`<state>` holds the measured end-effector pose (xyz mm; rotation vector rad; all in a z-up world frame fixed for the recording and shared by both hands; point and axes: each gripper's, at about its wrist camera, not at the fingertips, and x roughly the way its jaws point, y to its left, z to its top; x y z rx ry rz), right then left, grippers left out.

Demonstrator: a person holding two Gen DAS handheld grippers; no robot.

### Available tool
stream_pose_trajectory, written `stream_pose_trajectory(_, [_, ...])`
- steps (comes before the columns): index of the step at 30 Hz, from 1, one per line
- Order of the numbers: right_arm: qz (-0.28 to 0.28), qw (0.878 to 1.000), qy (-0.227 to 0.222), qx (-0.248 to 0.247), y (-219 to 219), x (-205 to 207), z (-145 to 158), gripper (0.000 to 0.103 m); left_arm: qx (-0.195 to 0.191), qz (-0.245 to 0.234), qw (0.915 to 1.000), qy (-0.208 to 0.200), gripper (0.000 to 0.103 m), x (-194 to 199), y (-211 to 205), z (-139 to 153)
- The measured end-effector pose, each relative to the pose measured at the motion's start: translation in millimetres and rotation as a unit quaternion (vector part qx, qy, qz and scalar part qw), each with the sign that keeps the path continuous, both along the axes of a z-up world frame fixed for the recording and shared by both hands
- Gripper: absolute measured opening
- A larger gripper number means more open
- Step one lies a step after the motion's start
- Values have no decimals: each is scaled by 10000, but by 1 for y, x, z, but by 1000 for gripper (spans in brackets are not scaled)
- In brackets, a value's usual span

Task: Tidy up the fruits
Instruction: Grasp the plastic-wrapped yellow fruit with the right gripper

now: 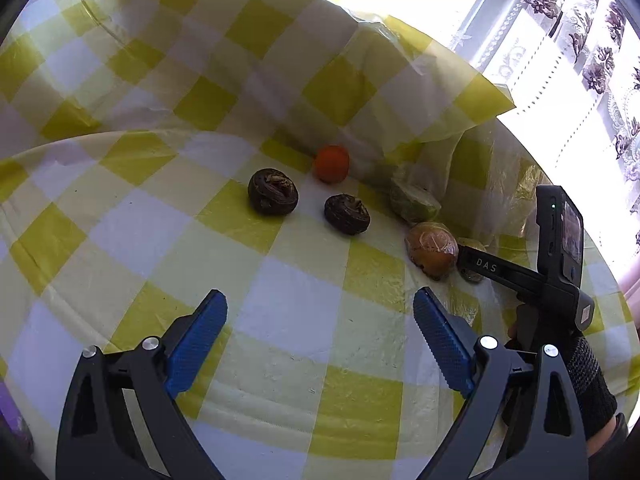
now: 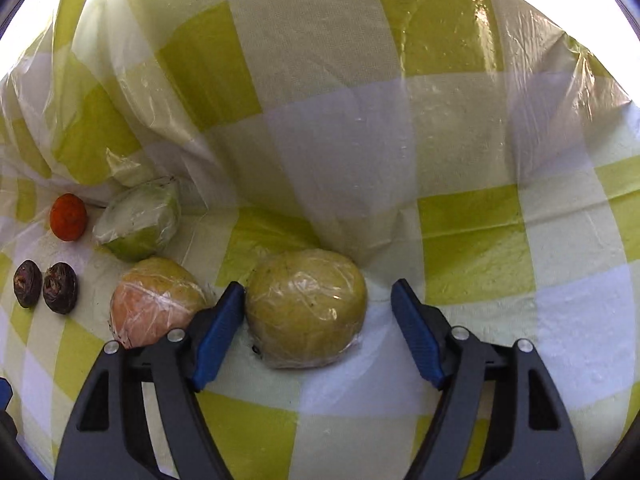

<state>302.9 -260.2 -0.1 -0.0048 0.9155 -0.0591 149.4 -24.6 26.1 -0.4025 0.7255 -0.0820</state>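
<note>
A yellow-and-white checked plastic cloth (image 2: 476,240) covers the tabletop and climbs in folds and creases over something bulky behind the fruit. To the right, in the left wrist view, hangs a white curtain with dark floral print (image 1: 592,40) against bright window light.

The right gripper (image 2: 318,312) tilts down at the cloth with its jaws released, straddling a round yellow-green fruit wrapped in clear film (image 2: 306,308). The left blue pad lies just beside or touching the fruit's side, I cannot tell which, while the right pad stands clear of it. The fruit sits on the cloth at the foot of the raised fold. From the left wrist view this gripper is seen side-on, held by a hand in a dark knitted glove (image 1: 588,376).

The left gripper (image 1: 320,312) hovers over bare checks, jaws spread wide with nothing between them.

Left of the straddled fruit lies an orange-pink round fruit in clear film (image 2: 154,298), partly hidden by the right gripper's left finger. Behind that is a pale green cut fruit wrapped in film (image 2: 138,220), close against the fold. Farther left rests a small bright orange round fruit (image 2: 69,217). In front of it two small dark brown wrinkled fruits (image 2: 44,286) sit side by side, near each other but apart.
</note>
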Motion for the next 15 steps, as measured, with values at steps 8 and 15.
stream_pose_trajectory(8, [21, 9995, -171, 248, 7, -36, 2, 60, 34, -11, 10000, -13, 91, -1, -1, 0])
stream_pose_trajectory(15, [-193, 9948, -344, 942, 8, -116, 2, 60, 113, -116, 9999, 2, 91, 0, -5, 1])
